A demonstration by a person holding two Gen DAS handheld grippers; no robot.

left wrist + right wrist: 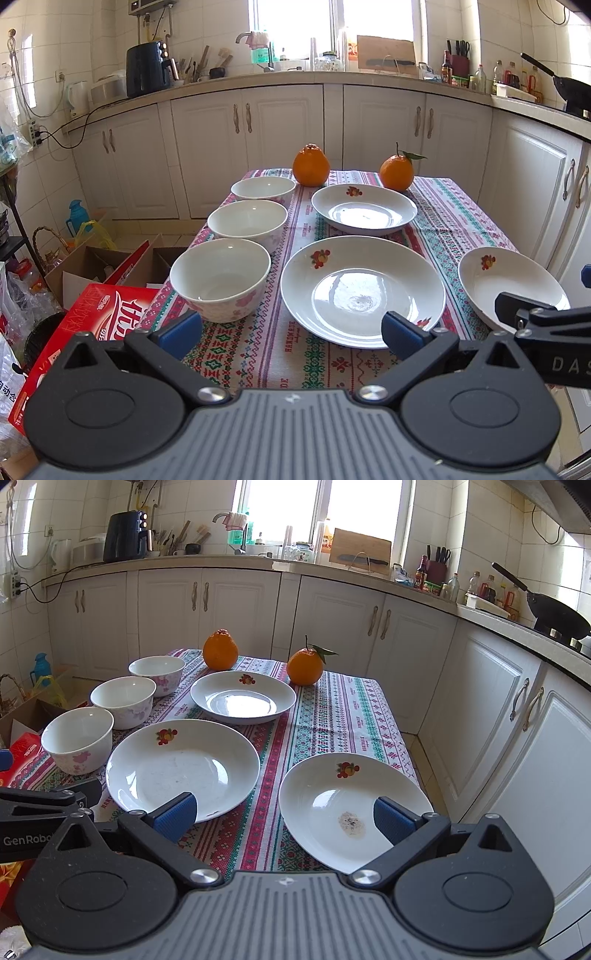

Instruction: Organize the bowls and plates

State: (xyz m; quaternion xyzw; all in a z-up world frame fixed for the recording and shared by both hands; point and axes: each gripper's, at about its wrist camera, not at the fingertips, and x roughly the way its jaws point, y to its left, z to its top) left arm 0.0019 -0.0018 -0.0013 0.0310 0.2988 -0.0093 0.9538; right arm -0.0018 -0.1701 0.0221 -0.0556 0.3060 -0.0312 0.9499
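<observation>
Three white floral bowls stand in a row down the table's left side: near bowl (220, 277) (78, 739), middle bowl (247, 223) (123, 700), far bowl (263, 189) (157, 674). Three white plates with fruit motifs lie flat: a big centre plate (362, 290) (183, 768), a far plate (364, 208) (243, 696), and a right plate (511, 288) (351, 810) with a small stain. My left gripper (291, 334) hangs open in front of the near bowl and centre plate. My right gripper (284, 818) is open, its right finger over the right plate.
Two oranges (311, 165) (396, 172) sit at the table's far edge on the patterned cloth (454, 218). A red carton (85, 325) and cardboard boxes crowd the floor at the left. White cabinets (491, 701) run behind and to the right of the table.
</observation>
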